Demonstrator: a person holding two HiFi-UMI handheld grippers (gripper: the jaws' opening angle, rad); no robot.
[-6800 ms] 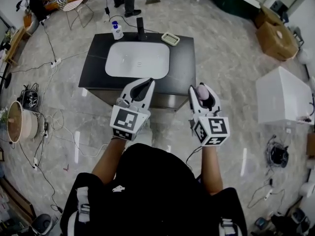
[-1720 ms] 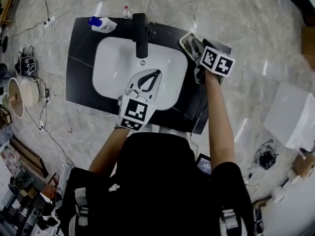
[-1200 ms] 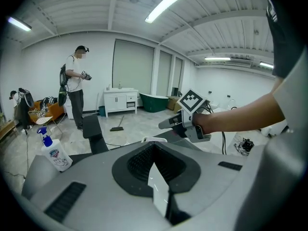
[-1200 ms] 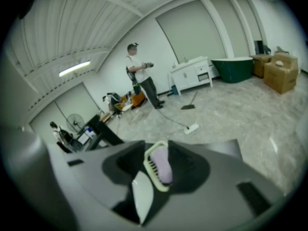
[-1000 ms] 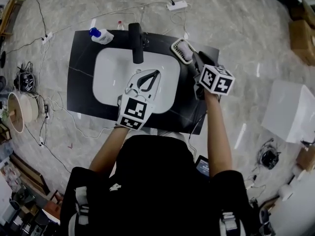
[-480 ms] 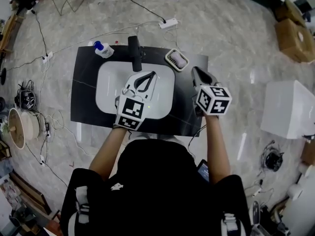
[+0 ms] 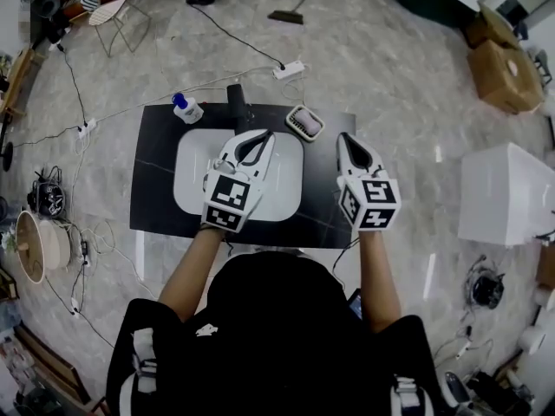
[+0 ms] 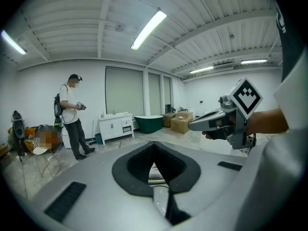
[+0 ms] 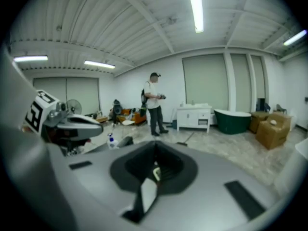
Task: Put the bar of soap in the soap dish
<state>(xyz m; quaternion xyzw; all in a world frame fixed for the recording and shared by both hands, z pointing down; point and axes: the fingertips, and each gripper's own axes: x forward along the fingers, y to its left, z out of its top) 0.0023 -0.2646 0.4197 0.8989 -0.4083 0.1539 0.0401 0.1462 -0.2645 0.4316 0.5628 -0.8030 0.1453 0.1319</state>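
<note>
Seeing the pink soap bar (image 7: 306,120) lying in the soap dish (image 7: 292,115), back right of the black counter (image 7: 156,189). Also seeing the left gripper (image 7: 267,135) pinched together on nothing, and the right gripper (image 7: 341,137) just closed, empty too.

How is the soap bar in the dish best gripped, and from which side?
Probably from above, pinching across the short width of the soap bar: it lies flat in the soap dish, whose rim likely blocks a sideways approach.

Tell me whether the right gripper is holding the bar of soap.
No, the right gripper has its jaws shut on nothing, and the bar of soap lies in the soap dish.
</note>
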